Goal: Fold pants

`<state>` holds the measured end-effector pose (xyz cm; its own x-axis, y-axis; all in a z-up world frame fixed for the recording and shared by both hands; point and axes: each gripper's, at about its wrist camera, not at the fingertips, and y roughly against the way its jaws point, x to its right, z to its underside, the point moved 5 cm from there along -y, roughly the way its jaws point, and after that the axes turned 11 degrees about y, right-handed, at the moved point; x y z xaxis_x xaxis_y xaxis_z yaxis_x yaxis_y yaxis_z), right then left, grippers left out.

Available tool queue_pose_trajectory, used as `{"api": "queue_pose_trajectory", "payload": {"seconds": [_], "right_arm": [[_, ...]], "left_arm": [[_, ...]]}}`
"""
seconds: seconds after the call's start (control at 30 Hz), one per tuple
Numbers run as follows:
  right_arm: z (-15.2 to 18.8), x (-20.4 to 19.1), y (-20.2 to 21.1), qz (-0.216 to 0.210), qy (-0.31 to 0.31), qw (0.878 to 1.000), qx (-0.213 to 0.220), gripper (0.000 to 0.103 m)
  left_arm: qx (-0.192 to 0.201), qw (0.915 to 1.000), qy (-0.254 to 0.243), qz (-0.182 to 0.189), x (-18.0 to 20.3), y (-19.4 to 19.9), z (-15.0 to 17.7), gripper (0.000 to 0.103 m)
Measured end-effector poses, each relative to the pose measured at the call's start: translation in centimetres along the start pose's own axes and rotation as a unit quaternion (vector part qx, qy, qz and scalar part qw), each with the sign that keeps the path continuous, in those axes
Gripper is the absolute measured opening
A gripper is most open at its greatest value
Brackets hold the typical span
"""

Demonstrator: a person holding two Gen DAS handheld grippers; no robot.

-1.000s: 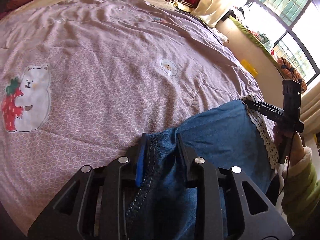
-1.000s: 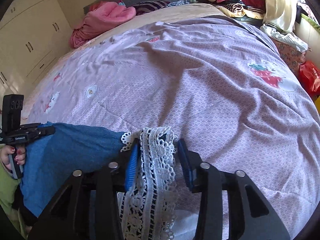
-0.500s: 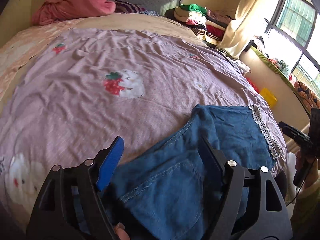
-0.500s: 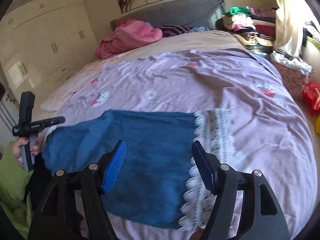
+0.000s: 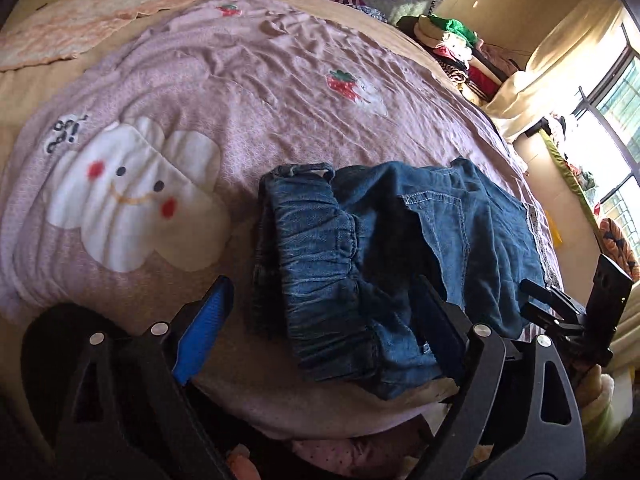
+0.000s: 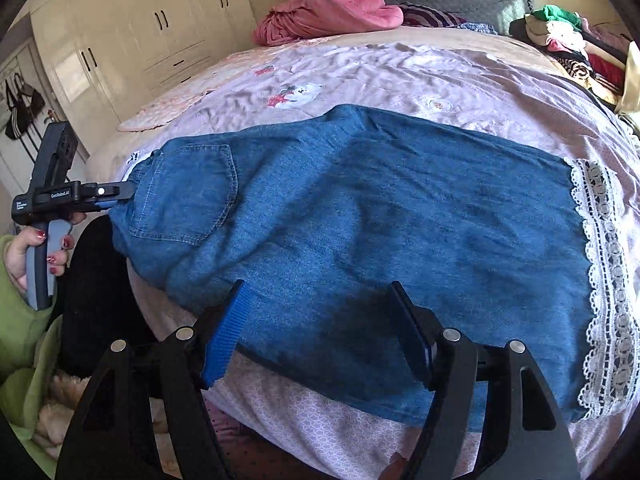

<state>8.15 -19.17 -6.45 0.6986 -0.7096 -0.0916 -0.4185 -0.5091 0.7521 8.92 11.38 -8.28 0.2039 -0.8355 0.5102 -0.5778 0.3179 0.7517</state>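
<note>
Spread over the bed, the pink quilt [image 6: 400,76] carries my blue denim pants [image 6: 360,208], lying flat across its near edge. They have a gathered elastic waistband [image 5: 316,248], a stitched back pocket [image 6: 188,196] and a white lace trim [image 6: 604,264] along the hem. My left gripper [image 5: 320,328] hovers at the waistband end with its fingers spread wide, holding nothing; the bunched waistband lies just ahead, between the blue pad [image 5: 204,336] and the other finger. My right gripper [image 6: 320,332] is likewise spread apart and empty, above the near edge of the leg, the lace off to its right. Small white lettering on the left gripper's body is too small to read. On the quilt, a white cartoon patch [image 5: 132,200] smiles beside some dark embroidered script I cannot make out.
</note>
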Motion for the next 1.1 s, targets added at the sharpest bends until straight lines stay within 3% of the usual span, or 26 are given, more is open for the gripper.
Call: {"api": "queue_pose_trajectory", "payload": {"seconds": [0.03, 0.07, 0.13, 0.27, 0.37, 0.5, 0.57, 0.67, 0.73, 0.93, 1.1], "right_arm": [[0.1, -0.2, -0.3, 0.003, 0.004, 1.000, -0.005, 0.069], [0.3, 0.0, -0.7, 0.011, 0.011, 1.000, -0.013, 0.069], [0.6, -0.3, -0.9, 0.020, 0.024, 0.999, -0.022, 0.069], [0.1, -0.5, -0.3, 0.032, 0.032, 0.998, -0.032, 0.069], [-1.1, -1.4, 0.4, 0.028, 0.045, 0.999, 0.001, 0.069], [-0.7, -2.3, -2.1, 0.025, 0.064, 0.997, -0.032, 0.069], [0.0, -2.2, -3.3, 0.033, 0.059, 0.996, -0.056, 0.069], [0.4, -2.4, -3.6, 0.046, 0.060, 0.996, -0.048, 0.069], [0.5, -2.4, -3.7, 0.048, 0.054, 0.996, -0.043, 0.069], [1.2, -1.9, -2.8, 0.040, 0.034, 0.998, -0.037, 0.069], [1.9, -1.2, -0.3, 0.022, -0.009, 0.999, -0.032, 0.069]], "left_arm": [[0.001, 1.0000, 0.000, 0.006, 0.2, -0.6, 0.1, 0.068], [0.000, 1.0000, -0.003, -0.008, 0.3, -1.1, 0.0, 0.047], [0.000, 0.9999, 0.000, -0.017, 0.2, -1.5, -0.5, 0.036], [0.027, 0.9985, -0.039, -0.029, 1.2, 0.9, -2.9, 0.027], [0.028, 0.9967, -0.060, -0.047, 0.9, 1.6, -3.7, 0.027], [0.014, 0.9941, -0.077, -0.074, 0.2, -0.2, -2.7, 0.029], [0.012, 0.9947, -0.073, -0.071, -0.3, -0.6, -2.2, 0.035], [0.011, 0.9950, -0.067, -0.074, -0.8, -1.0, -2.3, 0.048], [0.014, 0.9957, -0.059, -0.070, -1.1, -0.6, -2.4, 0.051], [0.057, 0.9931, -0.064, -0.080, -0.4, 3.2, -2.5, 0.057], [0.091, 0.9899, -0.083, -0.070, 1.8, 5.8, -3.0, 0.070]]}}
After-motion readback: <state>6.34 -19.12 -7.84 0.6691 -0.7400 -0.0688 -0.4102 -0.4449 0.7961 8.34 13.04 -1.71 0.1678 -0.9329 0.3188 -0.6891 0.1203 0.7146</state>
